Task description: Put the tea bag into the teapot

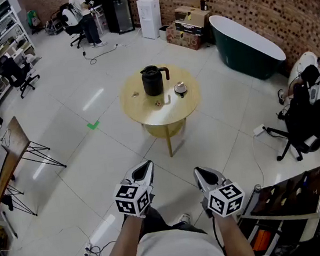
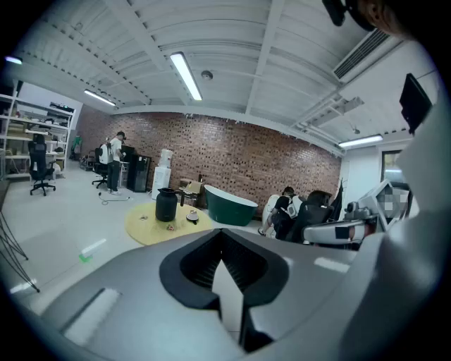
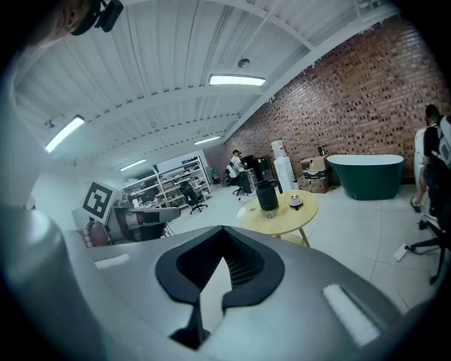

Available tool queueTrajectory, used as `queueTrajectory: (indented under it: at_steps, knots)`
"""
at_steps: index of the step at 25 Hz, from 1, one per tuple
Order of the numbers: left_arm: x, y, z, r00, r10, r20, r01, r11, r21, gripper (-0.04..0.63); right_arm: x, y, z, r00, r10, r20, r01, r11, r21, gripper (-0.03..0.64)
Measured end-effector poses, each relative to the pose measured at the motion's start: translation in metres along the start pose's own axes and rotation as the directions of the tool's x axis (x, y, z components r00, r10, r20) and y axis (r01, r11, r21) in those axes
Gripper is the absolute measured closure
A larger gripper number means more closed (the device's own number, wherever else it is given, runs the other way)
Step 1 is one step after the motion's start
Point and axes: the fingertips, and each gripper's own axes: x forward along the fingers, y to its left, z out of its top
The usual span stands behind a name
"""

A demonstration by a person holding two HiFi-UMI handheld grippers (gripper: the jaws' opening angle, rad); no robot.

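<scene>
A black teapot (image 1: 152, 80) stands on a round yellow table (image 1: 167, 116) far ahead of me, with its lid (image 1: 180, 87) lying beside it to the right. A small tea bag (image 1: 158, 102) lies in front of the pot, and another small item (image 1: 135, 94) sits to its left. My left gripper (image 1: 147, 165) and right gripper (image 1: 198, 172) hang low near my body, well short of the table, both shut and empty. The teapot (image 2: 166, 204) shows small in the left gripper view beyond the shut jaws, and the teapot (image 3: 267, 195) likewise in the right gripper view.
A dark green bathtub (image 1: 247, 44) stands behind the table on the right. Black office chairs (image 1: 305, 120) crowd the right side, and a tilted board on thin legs (image 1: 6, 159) stands at the left. People (image 1: 81, 15) work at the back; cables (image 1: 94, 250) lie near my feet.
</scene>
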Motion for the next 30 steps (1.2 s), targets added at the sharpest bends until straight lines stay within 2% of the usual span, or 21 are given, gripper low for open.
queueTrajectory:
  at_steps: [5,9,17,21,30]
  knots:
    - [0.014,-0.004,0.000,1.000,0.003,-0.006,-0.003,1.000,0.009,0.584,0.004,-0.013,0.000,1.000,0.009,-0.002,-0.009,1.000,0.002,0.617]
    - [0.038,0.018,0.004,1.000,0.014,-0.013,-0.014,1.000,0.001,0.584,0.032,-0.026,0.010,1.000,0.010,0.001,-0.010,1.000,-0.001,0.617]
    - [0.119,0.098,0.033,1.000,-0.005,-0.019,0.005,1.000,-0.020,0.584,0.132,-0.063,0.042,0.999,-0.024,-0.035,0.023,0.999,-0.023,0.617]
    - [0.161,0.147,0.056,0.999,-0.010,-0.035,0.010,1.000,-0.012,0.584,0.201,-0.078,0.061,0.995,-0.034,-0.092,0.031,0.999,-0.035,0.617]
    - [0.213,0.228,0.076,0.994,-0.064,-0.084,0.061,0.997,-0.041,0.584,0.321,-0.096,0.085,0.982,-0.074,-0.176,0.066,0.997,-0.050,0.615]
